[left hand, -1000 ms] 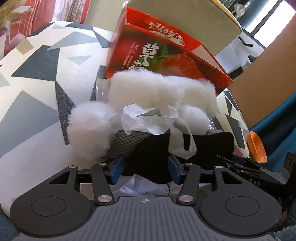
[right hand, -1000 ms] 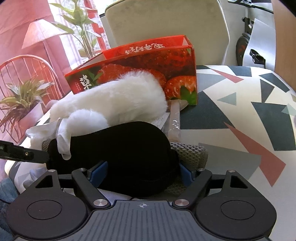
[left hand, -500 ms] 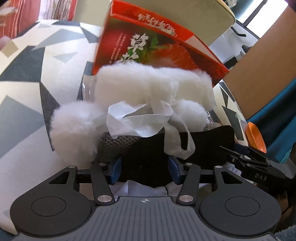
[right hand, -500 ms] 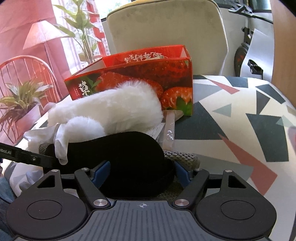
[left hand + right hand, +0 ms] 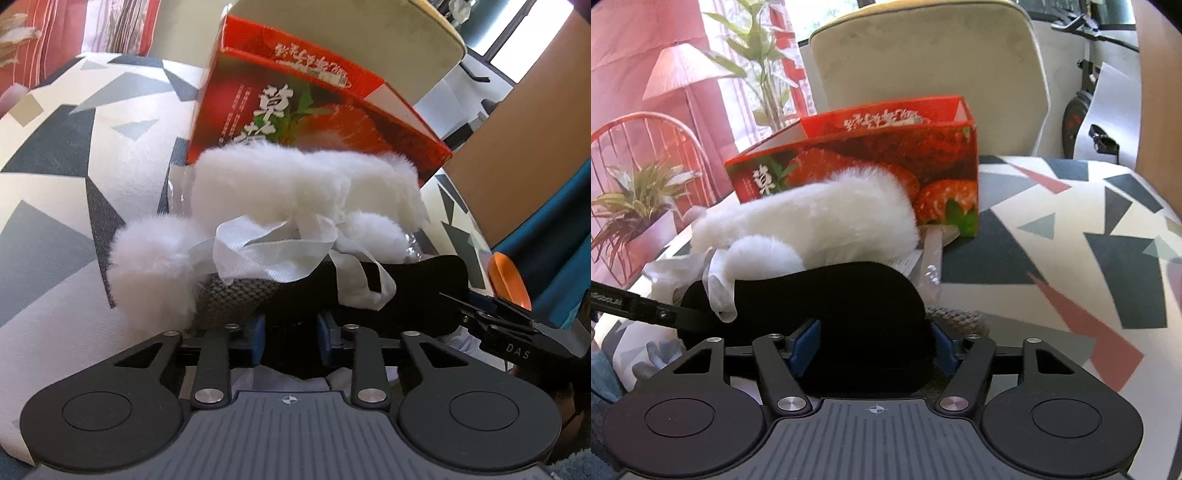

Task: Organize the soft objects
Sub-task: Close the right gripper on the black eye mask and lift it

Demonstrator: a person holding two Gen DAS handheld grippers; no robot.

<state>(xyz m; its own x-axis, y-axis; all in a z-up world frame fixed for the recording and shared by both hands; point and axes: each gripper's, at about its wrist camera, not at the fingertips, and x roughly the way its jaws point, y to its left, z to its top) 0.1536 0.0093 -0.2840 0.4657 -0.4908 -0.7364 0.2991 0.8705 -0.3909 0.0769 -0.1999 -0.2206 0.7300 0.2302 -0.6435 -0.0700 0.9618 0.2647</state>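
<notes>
A black padded soft piece point(image 5: 399, 288) point(image 5: 849, 295) lies on a grey knitted item point(image 5: 236, 295) near the table's front edge. My left gripper point(image 5: 291, 332) is closing, and its blue pads pinch one end of the black piece. At the other end, the jaws of my right gripper point(image 5: 873, 347) are also closing, with the blue pads against both of its sides. A white fluffy item point(image 5: 295, 184) point(image 5: 820, 221) with pom-poms and a white ribbon point(image 5: 280, 251) rests partly on the black piece. Behind them stands an open red strawberry box point(image 5: 314, 110) point(image 5: 871, 162).
The table point(image 5: 1071, 229) has a white cloth with grey, black and red triangles. A beige chair back point(image 5: 923, 55) rises behind the box. Clear plastic wrap point(image 5: 932, 254) lies beside the fluffy item. An orange object point(image 5: 506, 280) sits at the right edge.
Both pairs of jaws have narrowed onto the black piece, the left pair more sharply. The soft pile and the box look unmoved.
</notes>
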